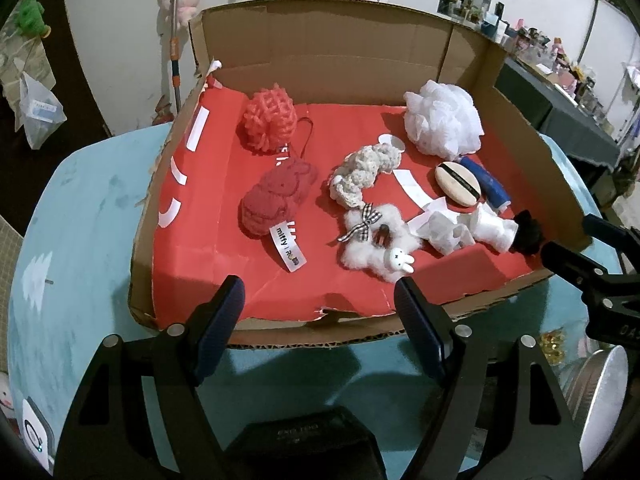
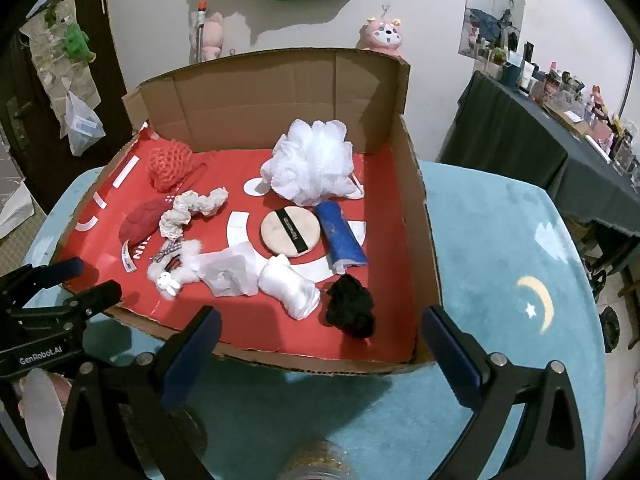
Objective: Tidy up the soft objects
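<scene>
A cardboard box [image 1: 332,52] with a red floor holds several soft things. On the left lie a coral mesh puff [image 1: 269,120] and a red knitted rabbit [image 1: 276,196]. In the middle are a cream crocheted piece [image 1: 362,172] and a fluffy white scrunchie [image 1: 376,248] with a small bunny. A white bath pouf [image 2: 312,162], a round beige pad [image 2: 291,231], a blue roll [image 2: 340,238], white cloth [image 2: 290,286] and a black scrunchie [image 2: 351,312] lie to the right. My left gripper [image 1: 318,300] is open before the box's front edge. My right gripper [image 2: 320,330] is open, empty, at the front right corner.
The box sits on a round teal table [image 2: 500,240] with a moon print. Pink plush toys [image 2: 383,34] hang on the wall behind. A dark cluttered table [image 2: 560,140] stands at the right. A silver round tin [image 1: 600,392] sits low on the right.
</scene>
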`<state>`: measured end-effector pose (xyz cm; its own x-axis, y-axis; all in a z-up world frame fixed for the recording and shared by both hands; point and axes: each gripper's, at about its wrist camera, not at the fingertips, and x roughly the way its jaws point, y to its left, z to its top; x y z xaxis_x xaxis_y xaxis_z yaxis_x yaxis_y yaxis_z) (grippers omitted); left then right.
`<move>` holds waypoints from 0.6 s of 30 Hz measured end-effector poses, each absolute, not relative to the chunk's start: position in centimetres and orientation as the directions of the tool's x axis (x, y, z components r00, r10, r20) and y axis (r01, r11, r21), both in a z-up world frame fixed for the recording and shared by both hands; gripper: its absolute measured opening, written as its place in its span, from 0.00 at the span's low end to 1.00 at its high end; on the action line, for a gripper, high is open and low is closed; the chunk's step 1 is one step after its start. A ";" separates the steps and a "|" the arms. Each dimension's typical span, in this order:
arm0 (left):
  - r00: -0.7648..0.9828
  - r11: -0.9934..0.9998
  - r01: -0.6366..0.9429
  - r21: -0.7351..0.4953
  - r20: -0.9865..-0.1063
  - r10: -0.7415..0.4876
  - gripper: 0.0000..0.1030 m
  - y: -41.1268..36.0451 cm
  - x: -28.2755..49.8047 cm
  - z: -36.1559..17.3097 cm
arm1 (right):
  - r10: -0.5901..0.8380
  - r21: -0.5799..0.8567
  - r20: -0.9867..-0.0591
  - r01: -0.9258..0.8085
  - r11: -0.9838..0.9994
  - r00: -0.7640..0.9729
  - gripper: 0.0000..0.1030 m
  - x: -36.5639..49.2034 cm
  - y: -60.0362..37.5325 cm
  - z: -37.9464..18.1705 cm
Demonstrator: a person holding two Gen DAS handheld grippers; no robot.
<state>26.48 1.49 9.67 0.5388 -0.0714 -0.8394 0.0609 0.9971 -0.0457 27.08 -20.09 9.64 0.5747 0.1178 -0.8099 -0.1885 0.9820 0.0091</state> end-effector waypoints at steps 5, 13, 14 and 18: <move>0.538 0.998 0.050 -0.040 -0.841 -0.061 0.74 1.5 26.6 9.4 | 0.117 0.013 -0.816 -0.185 0.983 0.565 0.99 27.3 -20.1 9.1; 0.532 0.999 0.039 -0.033 -0.845 -0.049 0.74 1.5 27.0 8.7 | 0.110 0.006 -0.820 -0.184 0.983 0.561 0.99 27.3 -19.9 8.5; 0.534 0.999 0.038 -0.035 -0.844 -0.050 0.74 1.5 27.0 8.7 | 0.106 0.000 -0.819 -0.185 0.983 0.564 0.99 27.2 -19.8 8.4; 0.542 0.999 0.032 -0.027 -0.840 -0.039 0.74 1.6 27.1 8.8 | 0.098 -0.011 -0.813 -0.183 0.983 0.574 1.00 27.1 -19.7 8.3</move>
<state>27.07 1.64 8.79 0.5415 -0.0394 -0.8398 0.0315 0.9991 -0.0266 27.14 -19.66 8.30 0.5737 0.0977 -0.8132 -0.1831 0.9830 -0.0111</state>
